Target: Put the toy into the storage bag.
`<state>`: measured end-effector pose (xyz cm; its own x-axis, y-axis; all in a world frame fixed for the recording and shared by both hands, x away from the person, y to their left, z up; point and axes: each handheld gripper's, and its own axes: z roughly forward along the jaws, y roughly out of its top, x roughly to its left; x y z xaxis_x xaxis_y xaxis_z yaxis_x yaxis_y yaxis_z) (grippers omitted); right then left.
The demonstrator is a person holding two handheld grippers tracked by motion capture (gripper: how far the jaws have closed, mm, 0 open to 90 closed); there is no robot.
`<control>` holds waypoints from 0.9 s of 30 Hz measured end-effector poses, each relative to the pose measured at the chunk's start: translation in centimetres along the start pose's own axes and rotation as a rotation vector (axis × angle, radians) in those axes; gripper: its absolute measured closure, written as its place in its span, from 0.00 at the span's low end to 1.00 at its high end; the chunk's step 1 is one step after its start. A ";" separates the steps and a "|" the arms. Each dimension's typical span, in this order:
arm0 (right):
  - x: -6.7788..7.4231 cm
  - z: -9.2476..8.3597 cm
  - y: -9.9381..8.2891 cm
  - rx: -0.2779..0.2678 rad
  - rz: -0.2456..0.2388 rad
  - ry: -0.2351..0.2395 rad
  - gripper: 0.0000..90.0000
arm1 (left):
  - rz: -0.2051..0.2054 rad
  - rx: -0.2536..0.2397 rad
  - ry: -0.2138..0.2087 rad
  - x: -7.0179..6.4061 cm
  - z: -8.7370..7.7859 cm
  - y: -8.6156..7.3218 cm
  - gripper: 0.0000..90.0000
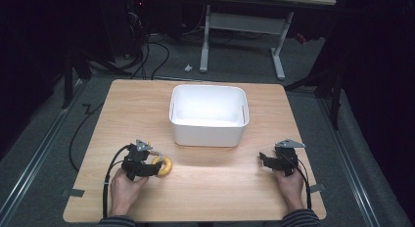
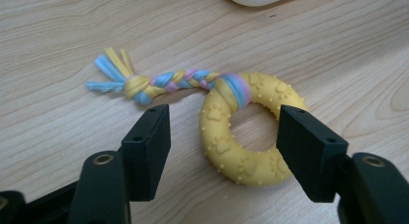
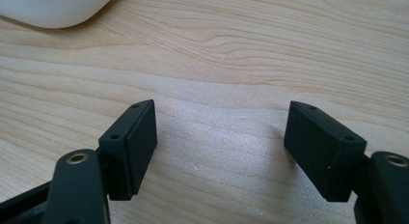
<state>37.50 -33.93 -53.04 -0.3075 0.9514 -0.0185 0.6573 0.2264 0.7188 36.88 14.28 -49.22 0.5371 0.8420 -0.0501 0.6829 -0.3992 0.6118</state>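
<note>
Left gripper [image 1: 152, 164] low over the table, held from behind in the left hand [image 1: 126, 187], jaws partly apart and clamping nothing. Right gripper [image 1: 264, 161] in the right hand [image 1: 289, 184], jaws spread wide, nothing between them. Both forearms enter from the near edge.

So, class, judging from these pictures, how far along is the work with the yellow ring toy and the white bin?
Done: the left hand-held gripper has reached the yellow ring toy, its jaws either side of the ring. In hand: the grasp; a gap shows at the left jaw, and the toy lies flat on the table. Left: probably closing, lifting and placing it in the white bin, which looks empty. The right hand-held gripper is open over bare wood.
</note>
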 end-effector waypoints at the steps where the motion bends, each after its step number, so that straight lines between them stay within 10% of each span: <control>1: 0.0 0.0 0.0 0.000 0.000 0.000 0.31 | 0.001 0.002 0.001 0.0 0.1 0.0 0.44; 27: 0.0 0.0 0.0 0.000 0.000 0.001 0.30 | 0.033 0.079 0.023 -0.2 2.5 0.3 0.66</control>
<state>37.50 -33.94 -53.04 -0.3079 0.9513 -0.0178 0.6577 0.2263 0.7185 38.24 13.03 -51.02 0.5489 0.8358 -0.0118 0.7023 -0.4534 0.5488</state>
